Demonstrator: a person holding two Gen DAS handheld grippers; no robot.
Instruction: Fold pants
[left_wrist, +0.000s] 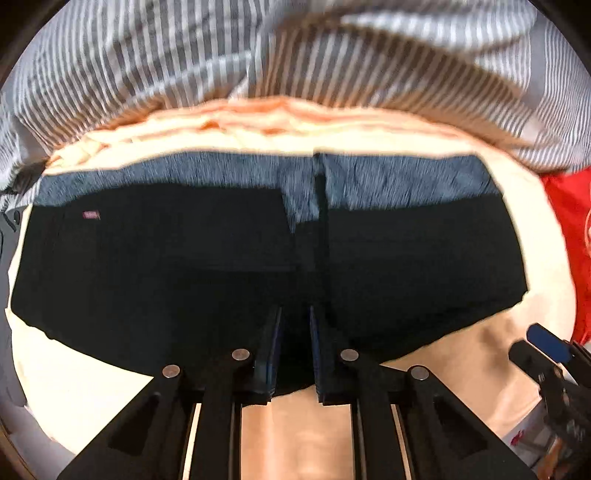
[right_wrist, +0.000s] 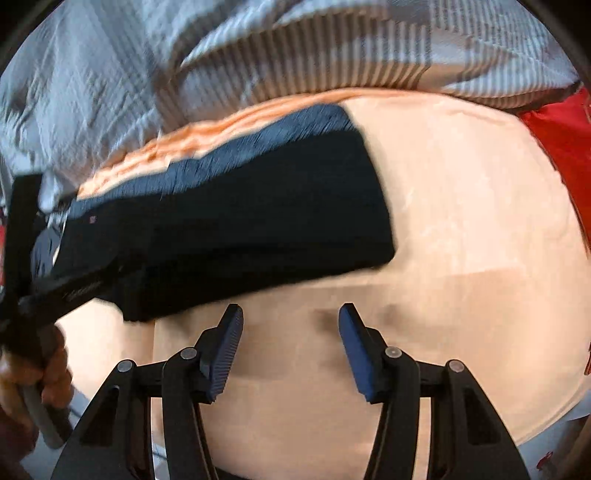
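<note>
Left wrist view: dark pants (left_wrist: 221, 258) lie flat on the cream sheet (left_wrist: 535, 236), grey-blue waistband (left_wrist: 388, 181) at the far edge, approx centred under my left gripper (left_wrist: 295, 325). Its jaws are clamped down on the near edge of the fabric; black cloth fills the narrow gap betw. the 2 pads.

Right wrist view: right gripper (right_wrist: 291, 325) hovers over bare sheet just beside the pants' near right corner, w/ nothing betw. the fingers, jaws roughly half apart. Pants sit up and left of it, not touching.

Handling, my judgement: soft, limp, light-to-medium cloth, prob. stacked in 2+ layers; will sag and drape, not slippery, nothing fragile. Best hold is an edge or corner, pinching all layers together. Right side needs a matching pinch on the near corner before any lift, else the fold skews.

Striped bedding (left_wrist: 147, 74) and red fabric (left_wrist: 569, 229) lie beyond, clear of the work.
</note>
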